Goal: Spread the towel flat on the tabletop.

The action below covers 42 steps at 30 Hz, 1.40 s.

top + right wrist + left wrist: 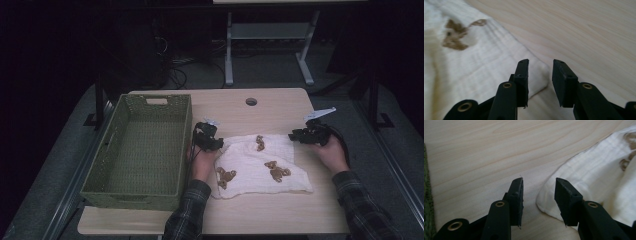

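Note:
A white cloth (260, 165) printed with brown animal figures lies rumpled on the light wooden table (280, 107). My left gripper (219, 144) is at the cloth's far left corner. In the left gripper view its jaws (539, 181) stand apart, with the rounded edge of the cloth (586, 175) lying between them close to the right-hand jaw, and neither pad presses on it. My right gripper (292, 136) is at the cloth's far right corner. In the right gripper view its jaws (540, 61) stand apart over the corner of the cloth (474, 65), not closed on it.
A large green woven basket (135, 190) with nothing visible inside stands on the left part of the table, right beside my left hand. A round cable hole (251, 101) sits near the table's far edge. Beyond the table are a dark floor and a desk frame.

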Available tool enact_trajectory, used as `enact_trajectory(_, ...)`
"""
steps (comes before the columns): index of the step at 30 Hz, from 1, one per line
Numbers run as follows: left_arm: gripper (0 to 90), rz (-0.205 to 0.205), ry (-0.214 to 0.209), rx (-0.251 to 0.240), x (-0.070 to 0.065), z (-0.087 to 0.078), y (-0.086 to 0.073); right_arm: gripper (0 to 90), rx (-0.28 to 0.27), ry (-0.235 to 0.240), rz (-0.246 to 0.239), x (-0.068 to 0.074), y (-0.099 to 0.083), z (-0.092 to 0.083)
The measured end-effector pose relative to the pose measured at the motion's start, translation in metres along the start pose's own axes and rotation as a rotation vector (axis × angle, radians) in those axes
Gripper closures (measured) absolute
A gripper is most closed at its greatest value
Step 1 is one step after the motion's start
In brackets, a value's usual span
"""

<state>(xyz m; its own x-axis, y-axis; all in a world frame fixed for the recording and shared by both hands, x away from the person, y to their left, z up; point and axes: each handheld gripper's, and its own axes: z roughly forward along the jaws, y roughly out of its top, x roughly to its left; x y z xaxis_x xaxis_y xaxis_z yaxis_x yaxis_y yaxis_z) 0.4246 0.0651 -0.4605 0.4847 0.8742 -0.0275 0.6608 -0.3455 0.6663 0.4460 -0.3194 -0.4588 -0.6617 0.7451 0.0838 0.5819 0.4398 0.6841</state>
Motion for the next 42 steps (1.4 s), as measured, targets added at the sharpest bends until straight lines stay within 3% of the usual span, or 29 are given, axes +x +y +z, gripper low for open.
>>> enact_trajectory(5, 63.3, 0.008, -0.005, 0.005, 0.0, 0.006, 0.001, 65.9, 0.021, -0.004, 0.036, -0.01, -0.001, 0.011)
enact_trajectory(9, 83.2, 0.027, -0.02, 0.012, -0.001, 0.007, 0.003, 83.8, 0.028, 0.001, 0.024, -0.008, -0.001, 0.014)
enact_trajectory(11, 86.3, 0.027, -0.011, 0.011, -0.002, 0.007, 0.005, 86.3, 0.033, -0.003, 0.014, -0.007, 0.0, 0.013)
enact_trajectory(16, 87.2, 0.017, -0.003, -0.032, 0.0, 0.002, 0.019, 87.0, 0.002, -0.014, 0.015, -0.008, 0.006, 0.005)
enact_trajectory(22, 87.2, 0.013, 0.03, -0.077, 0.003, -0.003, 0.043, 87.0, -0.021, -0.039, 0.023, -0.02, 0.019, -0.004)
enact_trajectory(28, 87.2, 0.018, 0.044, -0.091, 0.01, 0.005, 0.064, 87.0, -0.042, -0.06, 0.03, -0.032, 0.03, -0.008)
enact_trajectory(35, 87.2, 0.006, 0.051, -0.111, 0.015, 0.013, 0.079, 87.6, -0.058, -0.094, 0.033, -0.044, 0.046, -0.007)
enact_trajectory(42, 87.2, 0.004, 0.048, -0.122, 0.015, 0.013, 0.082, 87.9, -0.089, -0.106, 0.039, -0.048, 0.058, -0.014)
